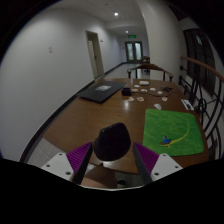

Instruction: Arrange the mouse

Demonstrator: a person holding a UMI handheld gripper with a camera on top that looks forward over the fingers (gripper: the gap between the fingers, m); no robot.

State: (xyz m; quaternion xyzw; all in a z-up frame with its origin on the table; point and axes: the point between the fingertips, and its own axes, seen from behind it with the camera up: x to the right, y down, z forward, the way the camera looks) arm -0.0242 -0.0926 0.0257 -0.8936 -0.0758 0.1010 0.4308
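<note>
A black mouse (111,141) with a pale underside sits between my gripper's (112,152) two purple pads, and both fingers press on its sides. It is held over the near part of the brown wooden table (80,118). A green mat (175,130) with a few small light marks on it lies on the table just ahead of the fingers, to the right. The mouse's lower part is hidden behind the fingers.
A flat dark slab (98,93) lies on the table's far left. Several small white and dark items (148,90) are scattered at the far end. Chairs (150,68) stand beyond the table, with a corridor and doors behind. A railing (205,95) is at the right.
</note>
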